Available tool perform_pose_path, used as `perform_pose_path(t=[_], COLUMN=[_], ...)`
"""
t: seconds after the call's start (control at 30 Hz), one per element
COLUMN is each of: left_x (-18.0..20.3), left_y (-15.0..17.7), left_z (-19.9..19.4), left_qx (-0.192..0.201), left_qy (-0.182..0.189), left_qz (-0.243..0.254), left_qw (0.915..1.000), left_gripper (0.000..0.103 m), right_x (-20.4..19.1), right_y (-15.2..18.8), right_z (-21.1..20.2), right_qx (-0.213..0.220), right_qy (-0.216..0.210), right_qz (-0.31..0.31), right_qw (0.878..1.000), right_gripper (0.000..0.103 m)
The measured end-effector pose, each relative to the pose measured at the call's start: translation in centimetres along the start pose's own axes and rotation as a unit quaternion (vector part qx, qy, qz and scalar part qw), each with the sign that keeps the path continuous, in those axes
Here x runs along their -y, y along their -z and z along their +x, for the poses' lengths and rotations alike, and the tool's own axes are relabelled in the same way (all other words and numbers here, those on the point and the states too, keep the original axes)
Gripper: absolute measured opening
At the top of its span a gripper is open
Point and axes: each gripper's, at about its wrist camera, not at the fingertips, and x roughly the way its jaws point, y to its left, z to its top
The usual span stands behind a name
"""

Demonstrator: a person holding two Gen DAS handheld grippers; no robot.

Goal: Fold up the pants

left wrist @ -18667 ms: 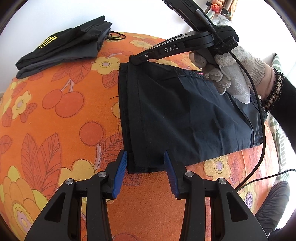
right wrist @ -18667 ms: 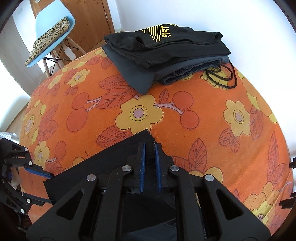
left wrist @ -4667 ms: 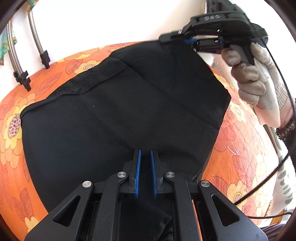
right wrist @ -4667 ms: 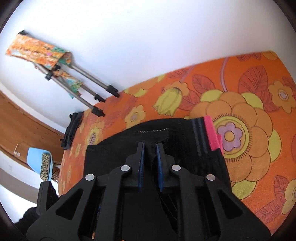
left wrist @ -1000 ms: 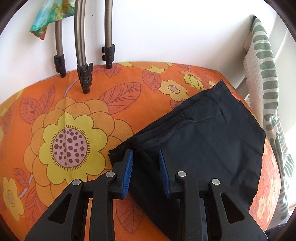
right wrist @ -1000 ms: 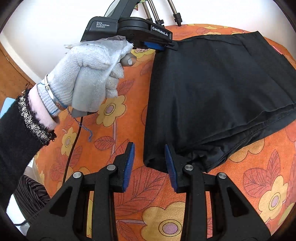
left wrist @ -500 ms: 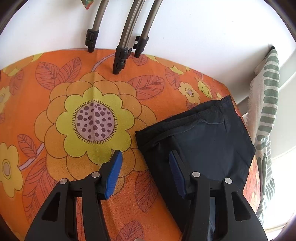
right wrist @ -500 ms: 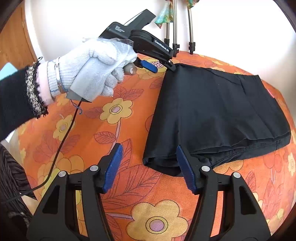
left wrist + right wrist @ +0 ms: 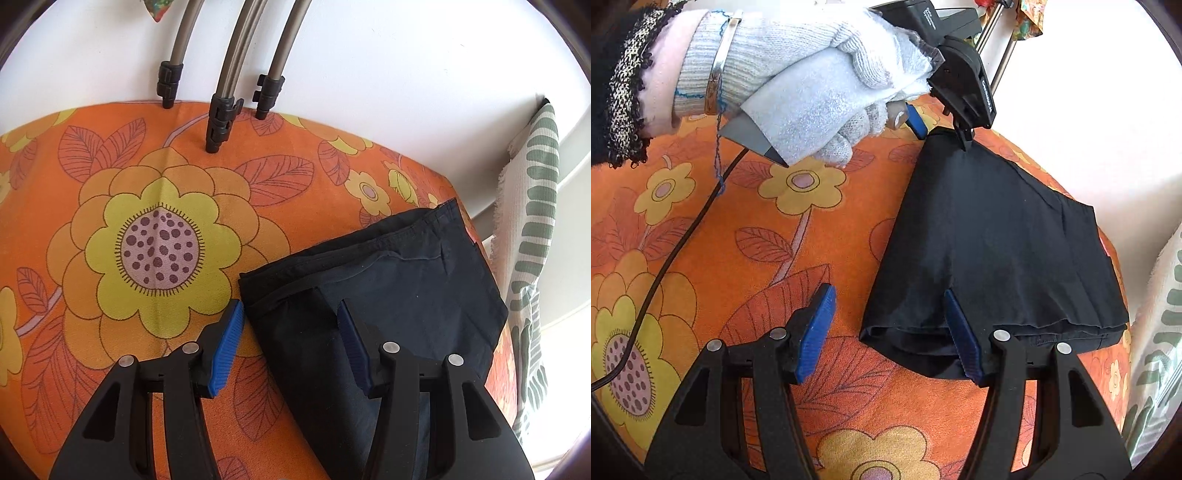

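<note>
The black pants (image 9: 993,251) lie folded into a flat rectangle on the orange flowered cloth (image 9: 746,236). They also show in the left wrist view (image 9: 391,295). My right gripper (image 9: 890,328) is open and empty, just above the near folded corner. My left gripper (image 9: 290,339) is open and empty over the far folded corner; in the right wrist view it (image 9: 942,133) hovers at that corner, held by a gloved hand (image 9: 812,85).
Three metal stand legs (image 9: 221,107) rest on the cloth by the white wall. A green-striped white towel (image 9: 532,236) hangs at the right edge. A black cable (image 9: 665,266) trails across the cloth on the left.
Both grippers have opened wider, let go of the pants and drawn back a little. The folded pants stay flat on the cloth.
</note>
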Motion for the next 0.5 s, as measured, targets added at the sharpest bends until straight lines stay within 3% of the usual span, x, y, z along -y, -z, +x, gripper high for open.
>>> perform_pose_path(t=[0.2, 0.4, 0.5], left_x=[0.7, 1.1, 1.7], left_y=[-0.3, -0.9, -1.2], left_z=[0.1, 0.0, -0.4], left_qx=[0.009, 0.009, 0.016], left_qy=[-0.017, -0.015, -0.014], left_qz=[0.006, 0.004, 0.009], left_qw=[0.9998, 0.9998, 0.9997], left_gripper=[0.024, 0.016, 0.013], right_x=[0.5, 1.8, 1.7], right_y=[-0.1, -0.6, -0.7], right_z=[0.1, 1.1, 1.0], right_qx=[-0.003, -0.011, -0.011], right_qy=[0.002, -0.003, 0.005], right_qz=[0.011, 0.026, 0.022], right_qw=[1.0, 1.0, 1.0], right_gripper=[0.062, 0.037, 0.016])
